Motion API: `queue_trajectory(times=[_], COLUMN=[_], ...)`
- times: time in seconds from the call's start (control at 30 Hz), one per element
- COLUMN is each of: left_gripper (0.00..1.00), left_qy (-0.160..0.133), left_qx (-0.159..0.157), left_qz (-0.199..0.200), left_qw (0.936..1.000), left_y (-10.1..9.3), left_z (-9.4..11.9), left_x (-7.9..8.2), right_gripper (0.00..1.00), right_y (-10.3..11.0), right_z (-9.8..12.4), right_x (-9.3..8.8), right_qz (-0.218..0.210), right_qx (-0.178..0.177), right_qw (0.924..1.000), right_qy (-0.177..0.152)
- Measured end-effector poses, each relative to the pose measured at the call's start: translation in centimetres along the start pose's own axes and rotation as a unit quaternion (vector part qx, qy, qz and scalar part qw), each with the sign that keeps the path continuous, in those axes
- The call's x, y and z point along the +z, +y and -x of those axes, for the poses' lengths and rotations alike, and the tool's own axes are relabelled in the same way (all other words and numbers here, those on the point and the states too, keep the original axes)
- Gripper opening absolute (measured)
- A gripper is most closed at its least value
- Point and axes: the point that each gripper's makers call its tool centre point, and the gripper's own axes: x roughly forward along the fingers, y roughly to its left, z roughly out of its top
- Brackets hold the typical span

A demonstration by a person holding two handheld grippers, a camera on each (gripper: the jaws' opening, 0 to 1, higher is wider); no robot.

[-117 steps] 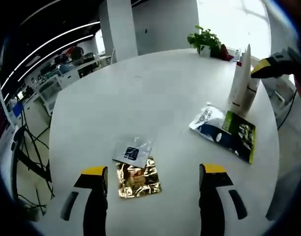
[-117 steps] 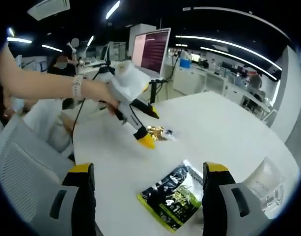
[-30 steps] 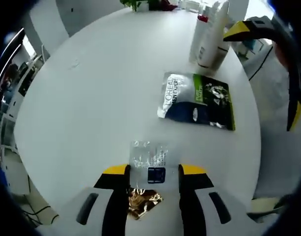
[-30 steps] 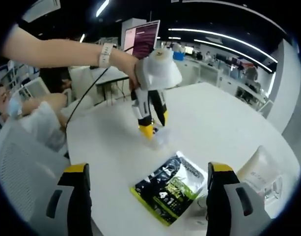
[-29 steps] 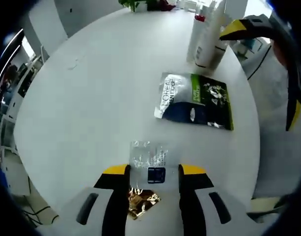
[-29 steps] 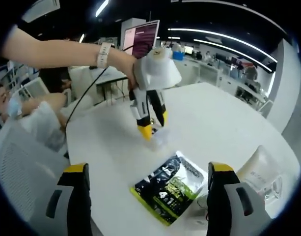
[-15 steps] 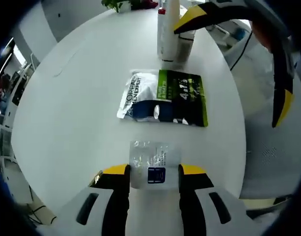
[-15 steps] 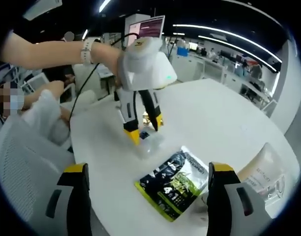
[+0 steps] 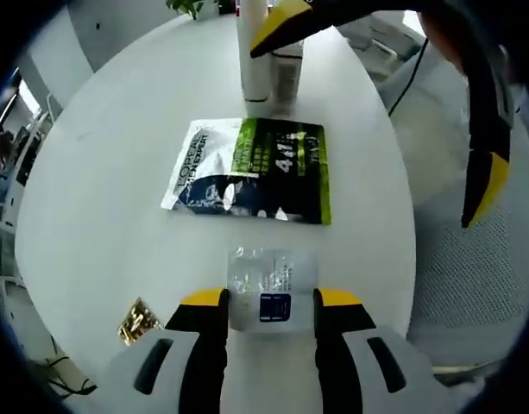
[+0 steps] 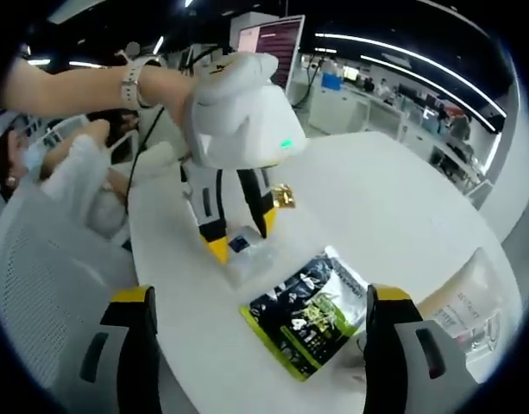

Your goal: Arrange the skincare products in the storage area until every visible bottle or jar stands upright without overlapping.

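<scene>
Gripping a clear sachet point(image 9: 271, 289) — left gripper point(image 9: 271, 302) clamped, lifted above table point(image 9: 100, 198).

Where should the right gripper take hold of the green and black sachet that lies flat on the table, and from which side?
The green and black sachet lies flat on the white table, so there is no body to clamp. Probably best to pinch a thin edge: the near corner that points toward the right gripper, coming in low along the tabletop. The jaws stand wide open on either side of it.

"L'ORÉAL" and "4+1" — on the green-and-blue sachet point(image 9: 251, 170) — smaller print illegible
</scene>
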Motion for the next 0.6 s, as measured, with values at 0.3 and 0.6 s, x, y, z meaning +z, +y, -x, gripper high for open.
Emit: queue_trajectory(times=[0.3,0.6], left_gripper=[0.36,0.36], left_qy=[0.009,0.010], left_qx=[0.002,0.002], left_qz=[-0.014,-0.022], left_qw=[0.9999,0.9997], left_y=[-0.5,-1.1], left_z=[-1.1,-2.0], left_x=[-0.2,0.5], right_gripper=[1.00,1.00], right_y=[0.2,-0.1], right_z=[0.0,0.3], right_x=[-0.2,-0.1], right_qz=[0.009,0.015], right_qx=[-0.002,-0.006], right_qw=[0.9999,0.9999], right_qy=[0.006,0.004])
